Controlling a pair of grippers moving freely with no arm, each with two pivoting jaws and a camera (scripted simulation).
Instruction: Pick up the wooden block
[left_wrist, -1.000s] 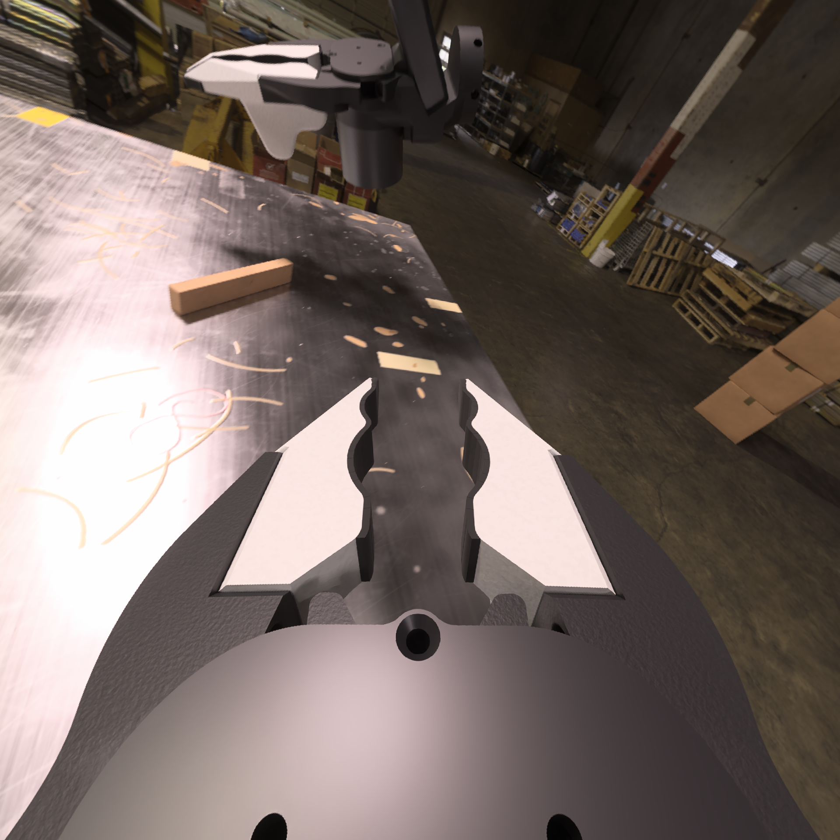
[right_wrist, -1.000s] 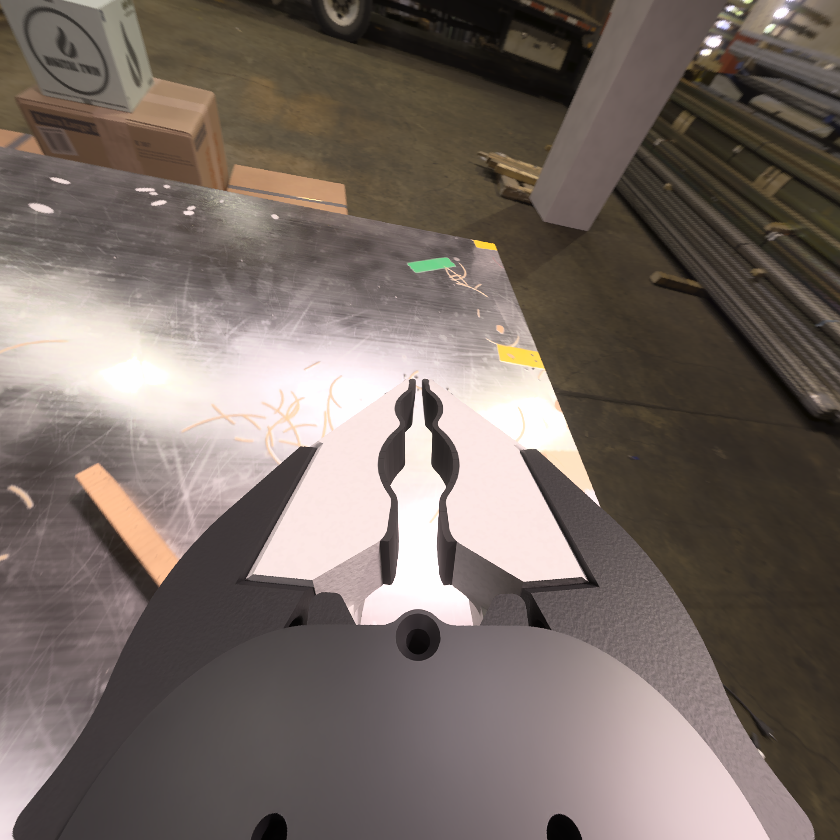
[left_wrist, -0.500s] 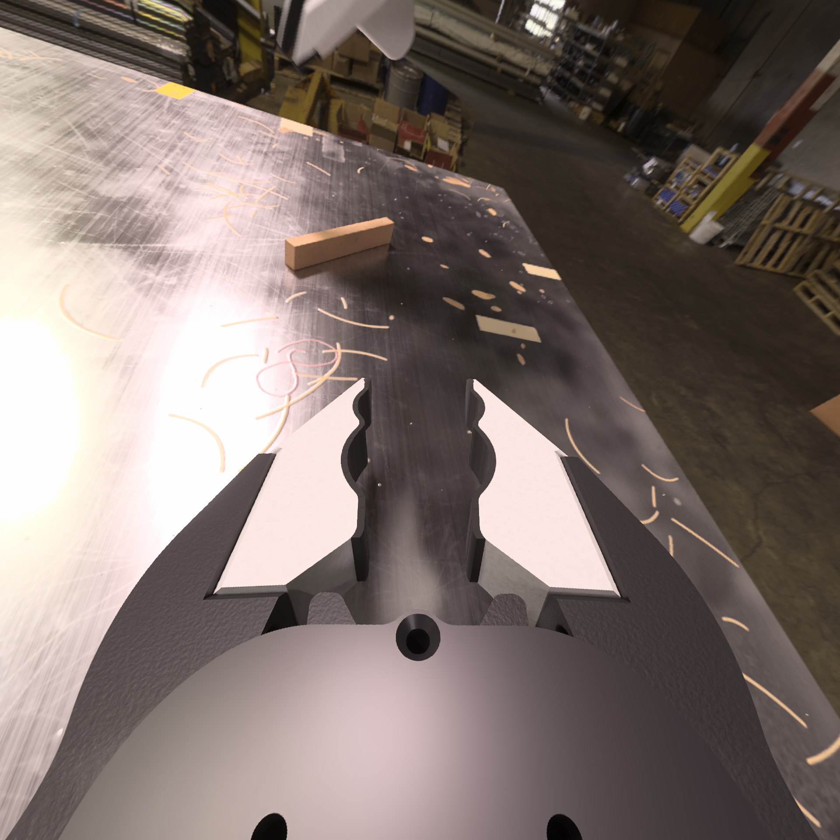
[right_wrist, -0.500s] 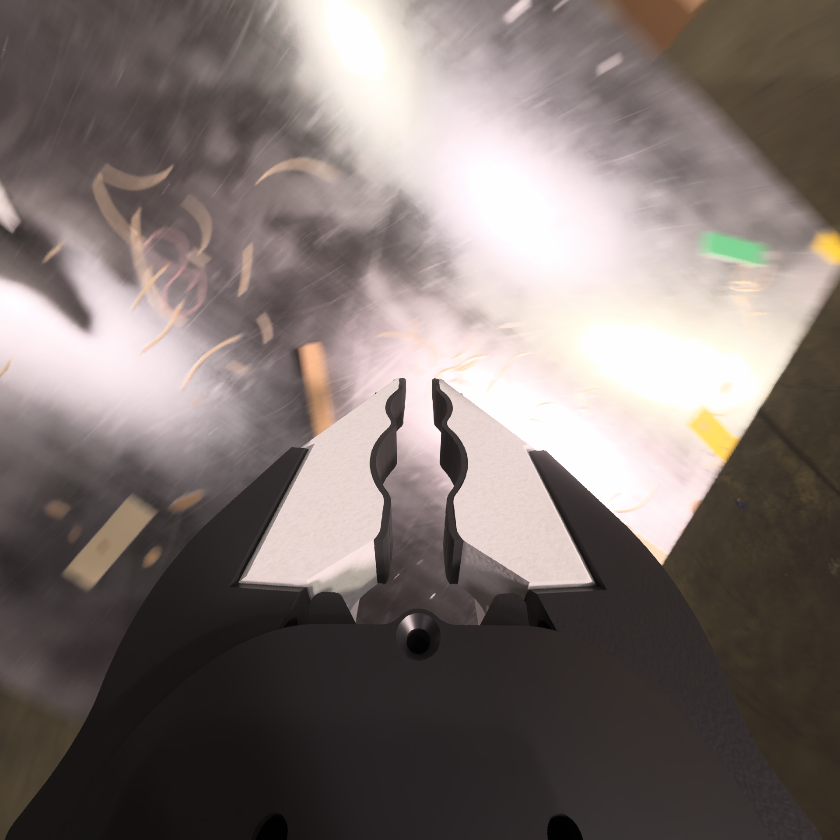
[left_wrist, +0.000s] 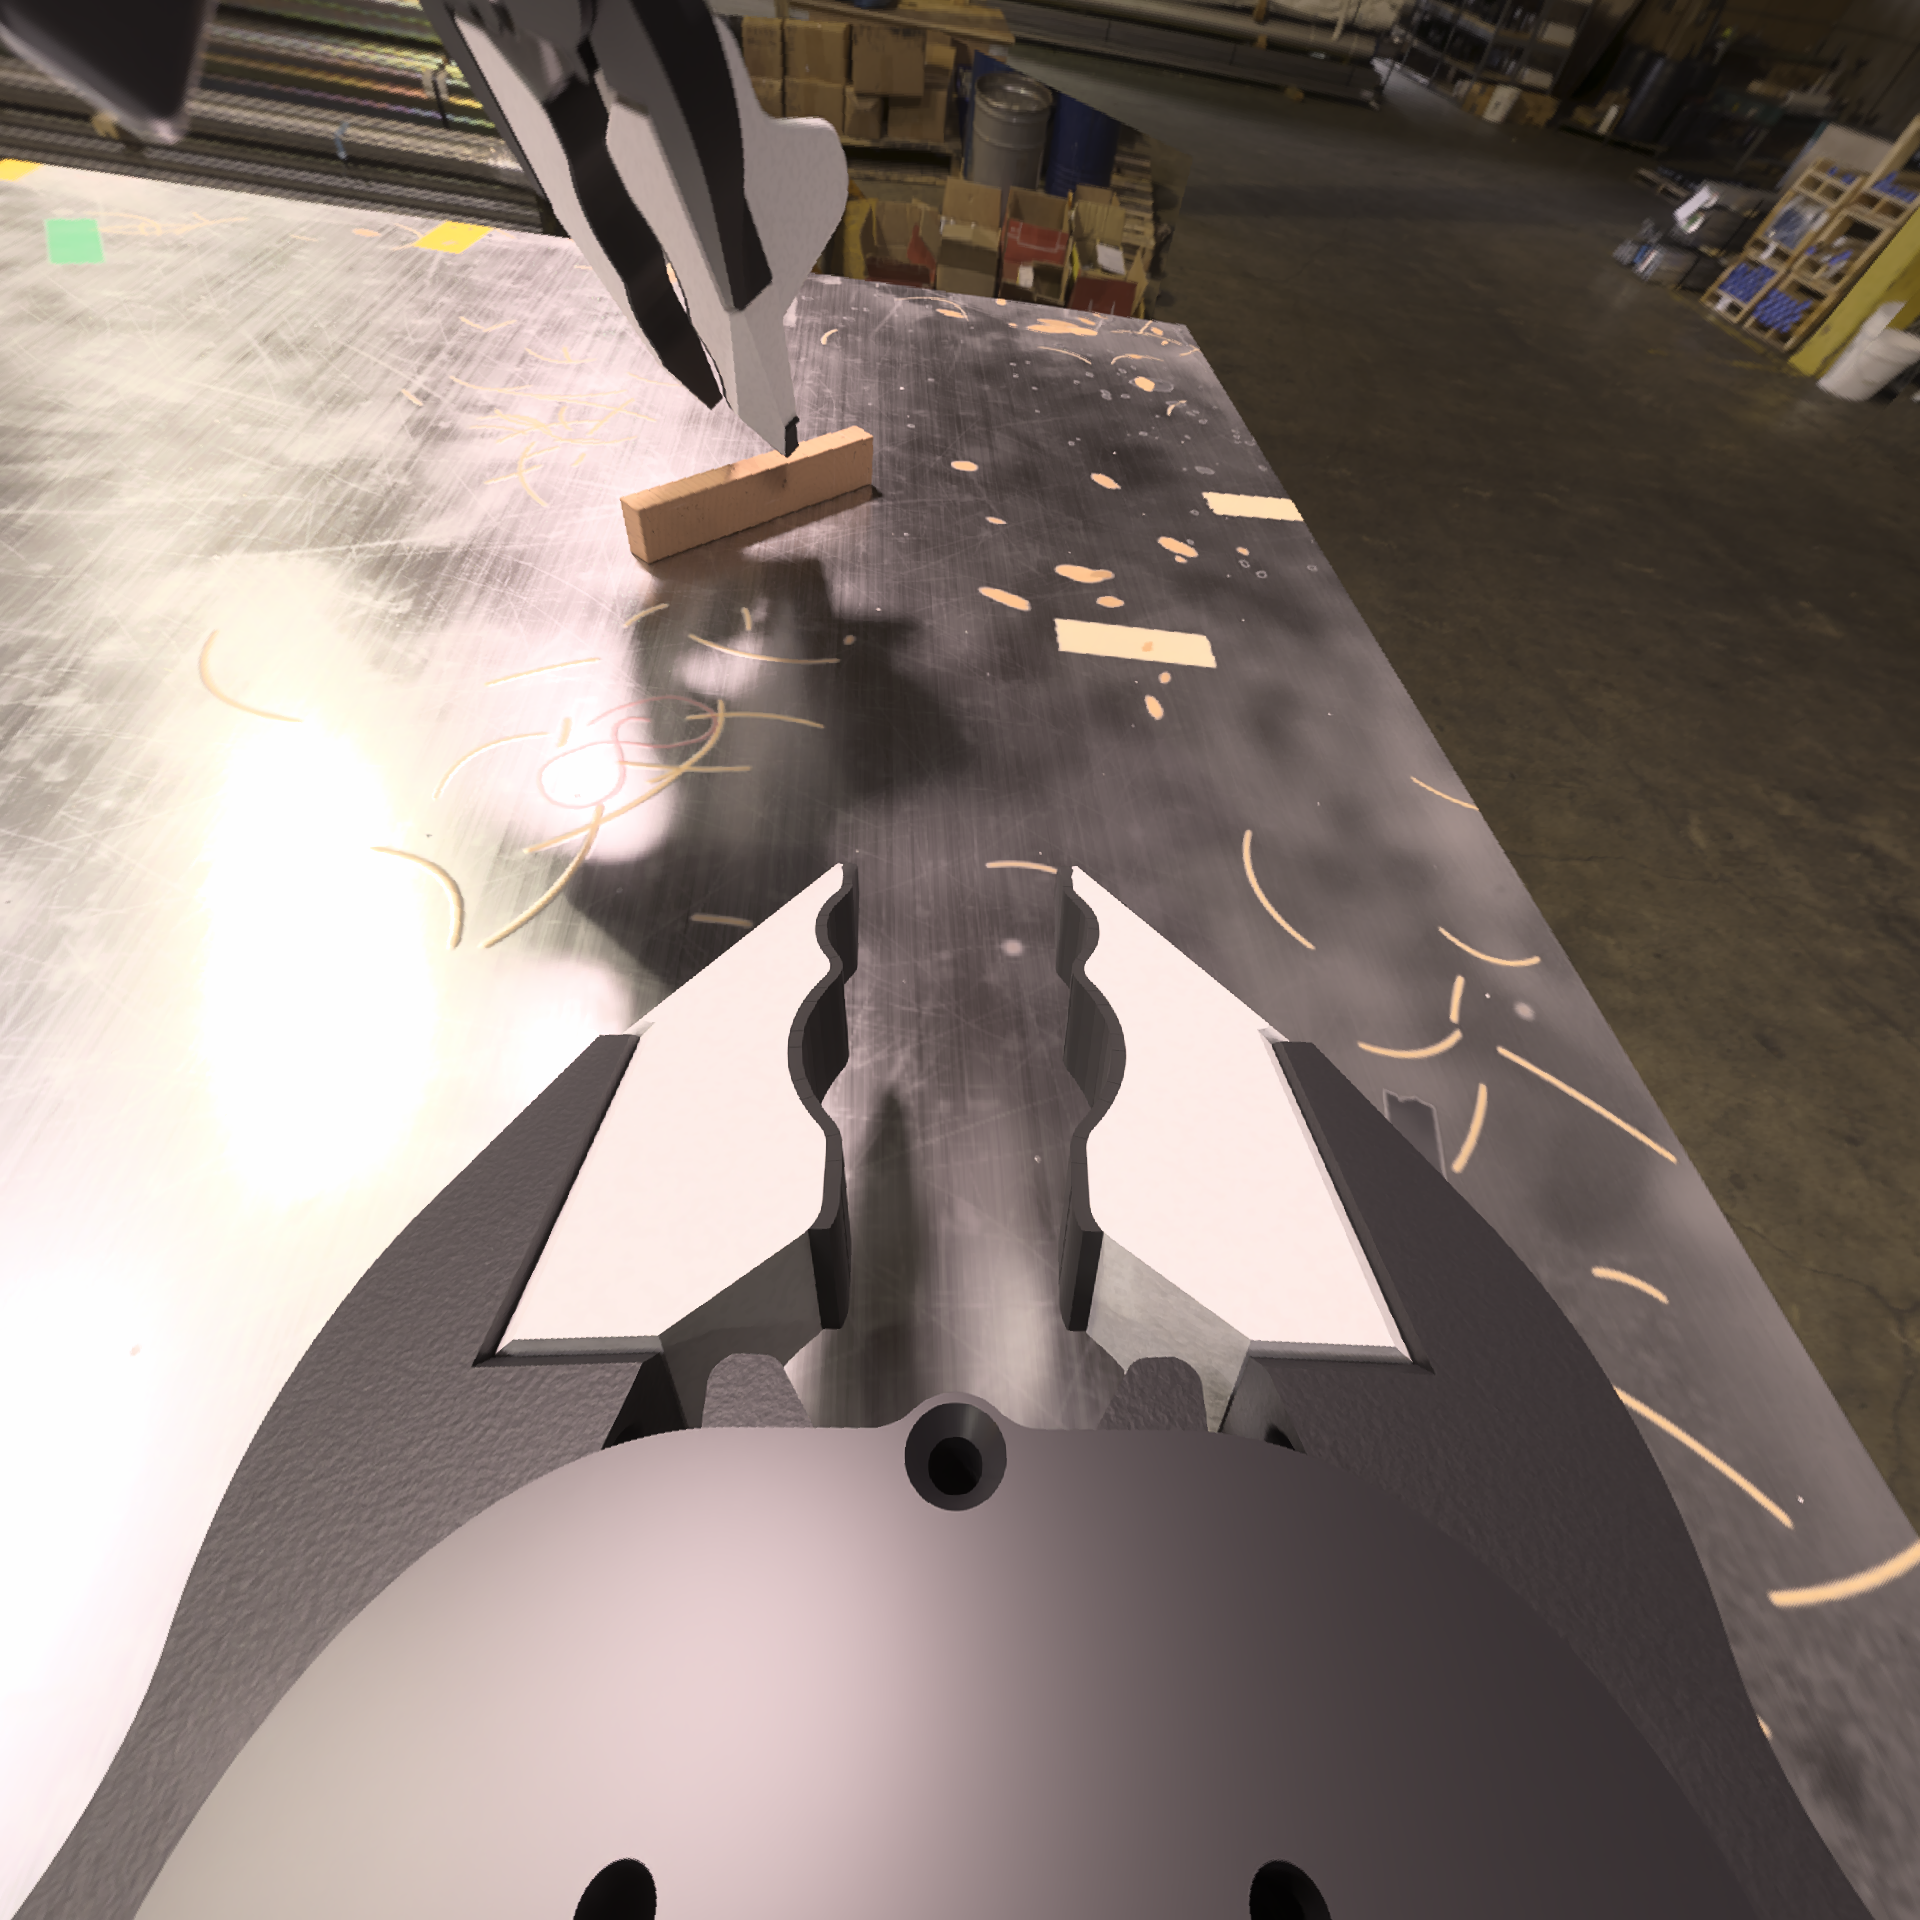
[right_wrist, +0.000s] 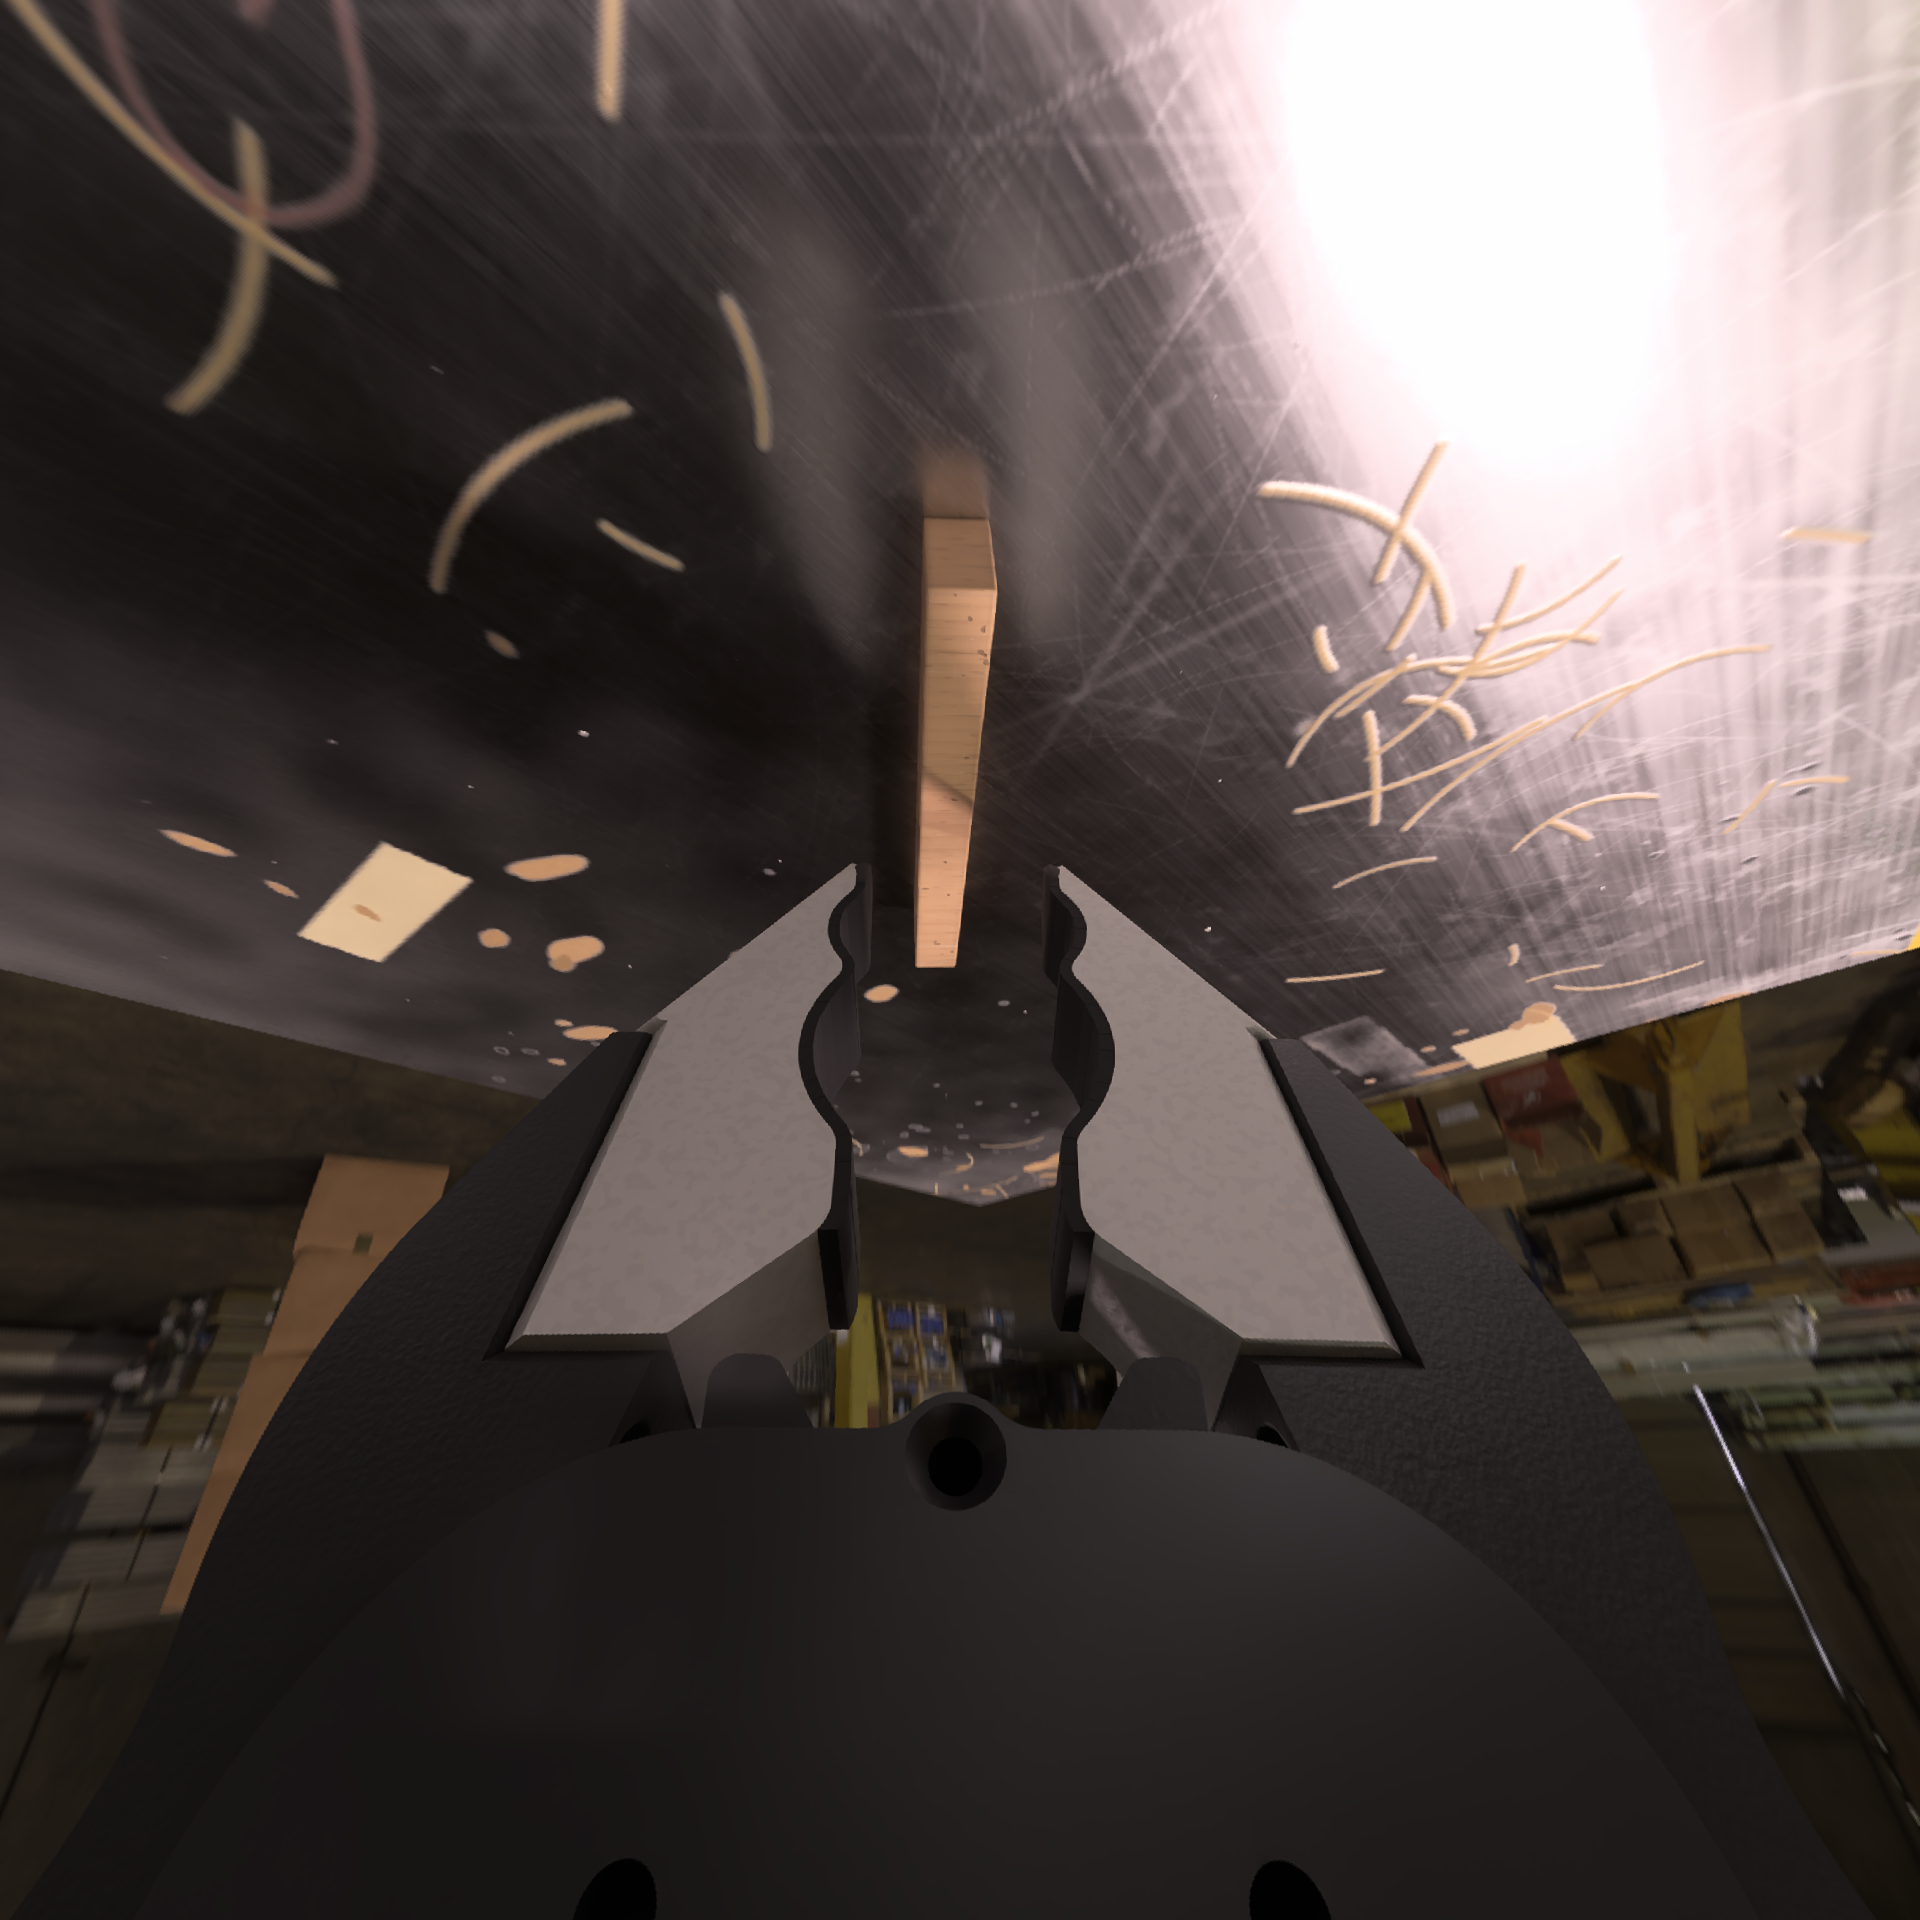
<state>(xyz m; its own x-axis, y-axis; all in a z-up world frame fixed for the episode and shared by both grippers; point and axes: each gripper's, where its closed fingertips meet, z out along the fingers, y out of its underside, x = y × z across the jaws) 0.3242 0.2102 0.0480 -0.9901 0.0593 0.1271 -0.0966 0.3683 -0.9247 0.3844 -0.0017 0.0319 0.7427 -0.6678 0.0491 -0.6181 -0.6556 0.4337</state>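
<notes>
The wooden block (left_wrist: 748, 494) is a long pale bar lying on its narrow edge on the scratched metal table (left_wrist: 312, 416). My right gripper (left_wrist: 750, 416) comes down on it from above, tips at the block's top right part. In the right wrist view the gripper (right_wrist: 956, 878) is open and the block (right_wrist: 956, 727) runs straight ahead, its near end between the two fingertips, with a gap on each side. My left gripper (left_wrist: 956, 878) is open and empty, low over the table, well short of the block.
Wood shavings and chips are scattered over the table. Two pale flat patches (left_wrist: 1132, 642) (left_wrist: 1252, 506) lie right of the block. The table's right edge (left_wrist: 1558, 935) drops to the warehouse floor. Boxes and drums (left_wrist: 997, 125) stand beyond the far edge.
My right gripper has opened, tipped downward and come down over the block's end. The left wrist view has pulled back and turned, so the block sits farther ahead.
</notes>
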